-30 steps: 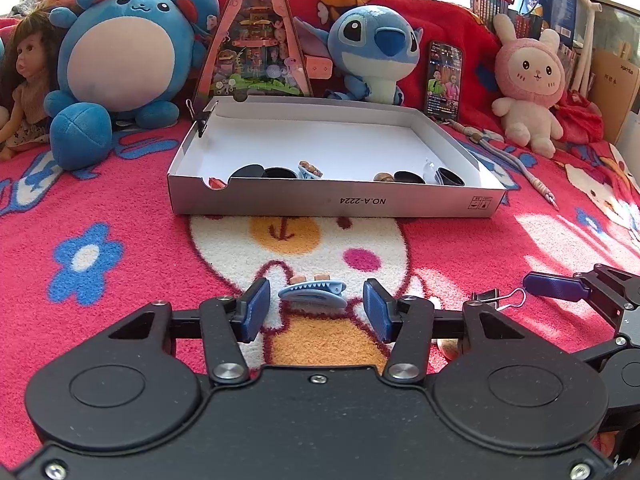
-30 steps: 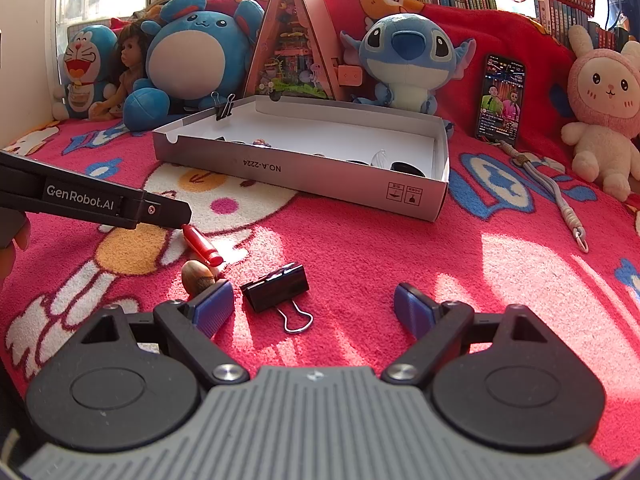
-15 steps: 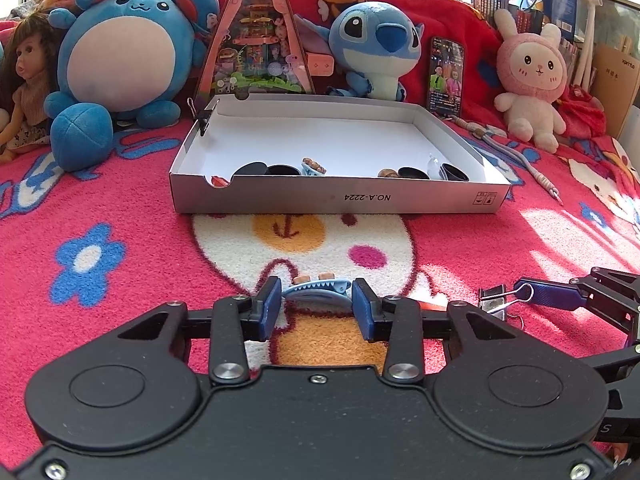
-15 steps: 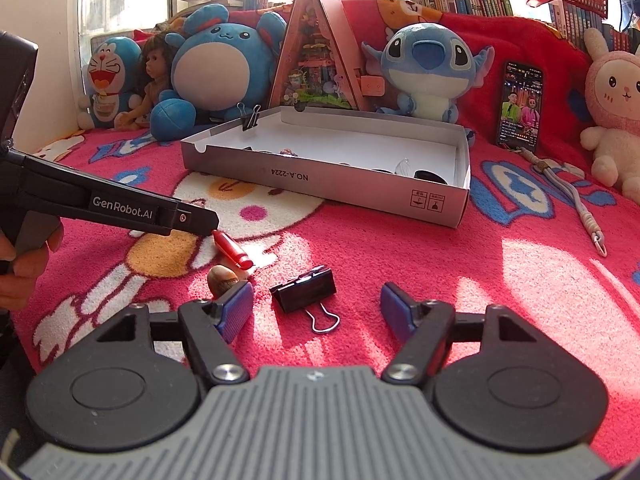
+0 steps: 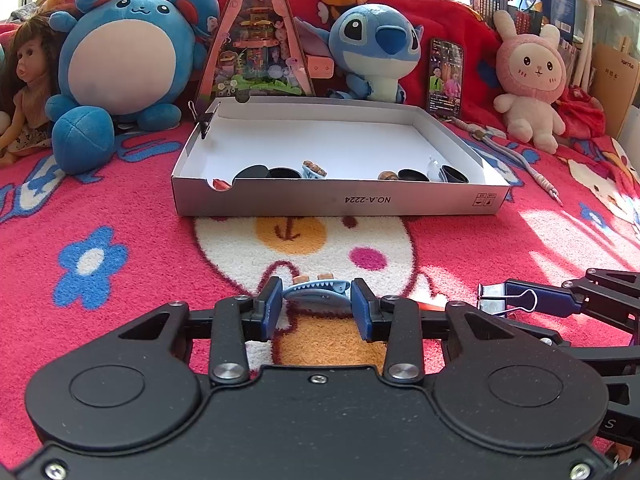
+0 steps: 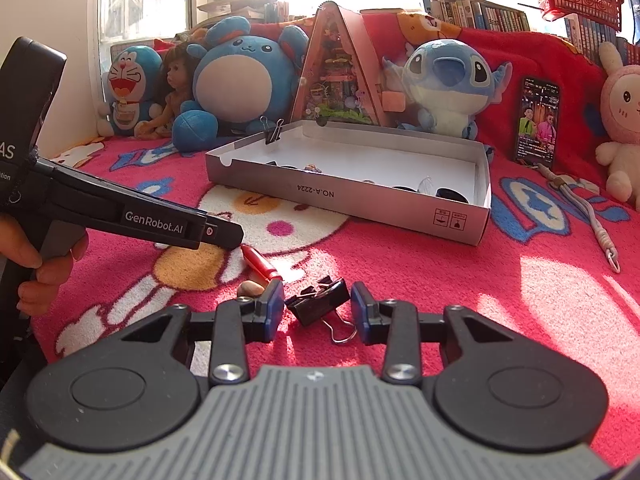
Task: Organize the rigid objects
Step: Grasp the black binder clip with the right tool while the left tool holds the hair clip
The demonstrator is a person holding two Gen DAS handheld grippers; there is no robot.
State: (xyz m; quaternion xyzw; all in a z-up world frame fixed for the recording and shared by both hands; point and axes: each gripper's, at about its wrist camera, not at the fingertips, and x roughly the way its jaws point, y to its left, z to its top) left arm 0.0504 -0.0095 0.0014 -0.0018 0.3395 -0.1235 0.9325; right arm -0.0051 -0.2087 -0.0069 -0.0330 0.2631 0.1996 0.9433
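Note:
My left gripper [image 5: 316, 307] is shut on a light blue hair claw clip [image 5: 316, 294] low over the red blanket. My right gripper [image 6: 318, 310] has closed in around a black binder clip [image 6: 319, 305]; its pads stand at the clip's two ends, contact unclear. The clip's wire loop [image 5: 516, 300] shows beside the right gripper's fingertips [image 5: 560, 301] in the left wrist view. A white cardboard box [image 5: 336, 200] lies ahead, holding several small objects. It also shows in the right wrist view [image 6: 360, 204].
A red pen [image 6: 262, 266] and a brown nut [image 6: 249, 289] lie on the blanket left of the binder clip. Another binder clip [image 5: 203, 118] is clipped to the box's left rim. Plush toys, a doll, a phone [image 5: 446, 76] and a cord [image 5: 516, 160] line the back.
My left gripper has closed onto the hair clip. My right gripper has moved forward over the binder clip and narrowed its fingers around it.

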